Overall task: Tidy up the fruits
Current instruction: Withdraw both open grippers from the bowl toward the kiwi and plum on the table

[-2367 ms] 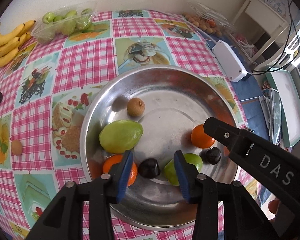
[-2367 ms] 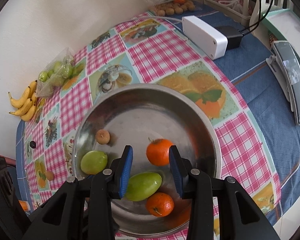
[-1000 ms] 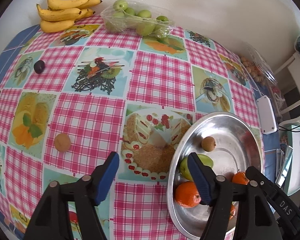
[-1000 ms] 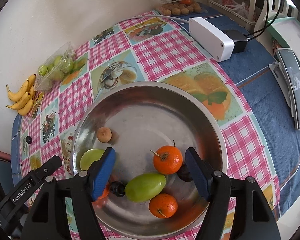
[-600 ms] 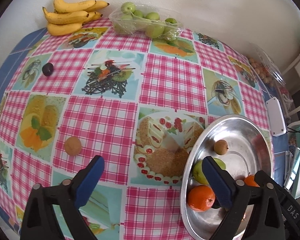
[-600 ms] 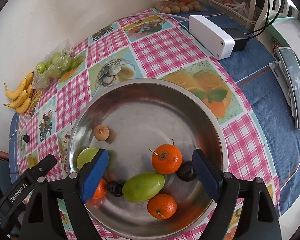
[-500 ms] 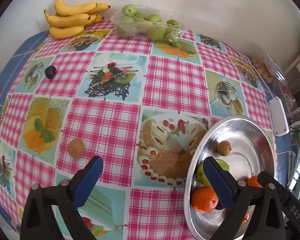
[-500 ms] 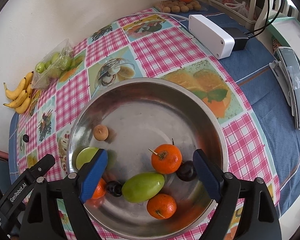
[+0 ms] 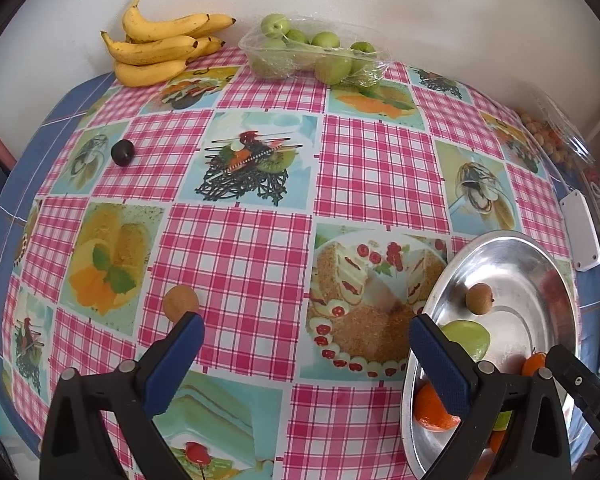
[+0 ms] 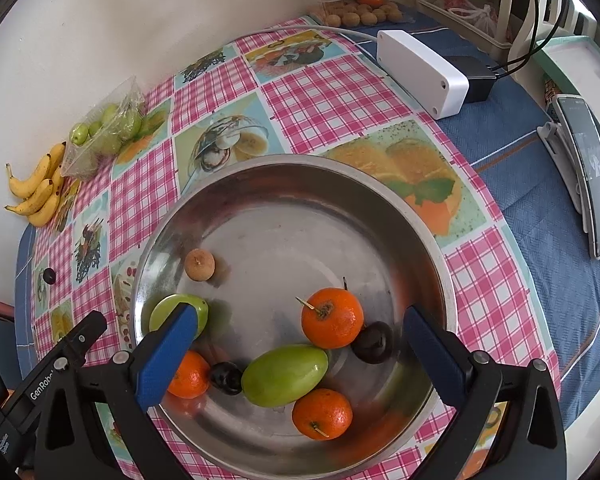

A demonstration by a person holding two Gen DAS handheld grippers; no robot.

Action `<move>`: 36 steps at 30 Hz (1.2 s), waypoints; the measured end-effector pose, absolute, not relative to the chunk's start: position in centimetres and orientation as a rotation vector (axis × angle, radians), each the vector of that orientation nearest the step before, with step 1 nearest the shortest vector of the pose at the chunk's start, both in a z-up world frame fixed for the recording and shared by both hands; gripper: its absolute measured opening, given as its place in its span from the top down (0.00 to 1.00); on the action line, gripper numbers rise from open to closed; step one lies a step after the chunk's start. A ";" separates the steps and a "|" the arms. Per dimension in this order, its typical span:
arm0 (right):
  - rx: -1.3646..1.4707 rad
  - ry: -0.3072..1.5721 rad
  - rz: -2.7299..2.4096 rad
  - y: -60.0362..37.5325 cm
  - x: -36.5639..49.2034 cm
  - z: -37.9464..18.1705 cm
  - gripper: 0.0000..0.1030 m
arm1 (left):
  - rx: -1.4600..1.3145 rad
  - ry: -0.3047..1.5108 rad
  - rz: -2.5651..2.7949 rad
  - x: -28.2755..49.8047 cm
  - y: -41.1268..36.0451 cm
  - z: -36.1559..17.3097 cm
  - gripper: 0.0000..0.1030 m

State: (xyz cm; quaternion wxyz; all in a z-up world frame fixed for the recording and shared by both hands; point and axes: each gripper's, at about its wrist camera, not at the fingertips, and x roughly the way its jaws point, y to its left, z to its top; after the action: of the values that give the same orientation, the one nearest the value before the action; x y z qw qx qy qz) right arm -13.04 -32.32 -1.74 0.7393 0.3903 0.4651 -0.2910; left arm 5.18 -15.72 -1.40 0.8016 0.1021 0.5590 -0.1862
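L gripper [image 9: 306, 354] hangs wide open over the cloth w/ nothing between the jaws; R gripper [image 10: 300, 354] sits above the steel bowl [image 10: 260, 184], jaws opening at this moment and gripping nothing, though fruit lies below the gap. Landmark = the bowl. Inside it: three oranges, one beside a dark plum [image 10: 373, 341], a long green mango [image 10: 285, 374] w/ its long axis running roughly across the R gripper's gap, a second green fruit by the near-left wall, another small dark fruit and a small brown longan [image 10: 199, 265] toward the far-left side. Outside the bowl, well to its left: a loose brown longan [image 9: 181, 301] on the checked cloth, just off the tip of the L gripper's left finger [image 9: 176, 362], so prob. the next pick, and the L hand is clearly the nearer one; it lies left of the gap's centre, so the gripper needs a shift left before closing. Further off from the bowl, a loose dark plum [image 9: 123, 153], then bananas [image 9: 160, 50] and a tray of green fruit [image 9: 316, 54] by the wall. Writing: "GenRobot.AI", partly hidden, on the L gripper's body in the R view; "DA…" cut off on the R gripper's body in the L view.
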 end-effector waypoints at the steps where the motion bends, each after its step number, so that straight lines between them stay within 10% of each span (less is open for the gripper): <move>1: 0.854 1.019 -0.639 -32.3 -13.1 -1.7 0.00 | 0.213 1.199 -0.401 5.2 -15.7 -1.3 0.00; 36: 0.783 1.002 -0.554 -26.5 -11.5 0.9 0.00 | 0.203 1.113 -0.460 4.5 -11.4 1.8 0.00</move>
State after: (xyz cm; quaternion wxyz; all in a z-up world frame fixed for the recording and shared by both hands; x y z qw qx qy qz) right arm -11.48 -26.53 0.93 0.7688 0.3610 0.4618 -0.2555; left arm 4.49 -11.40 1.84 0.8192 0.0955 0.5226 -0.2161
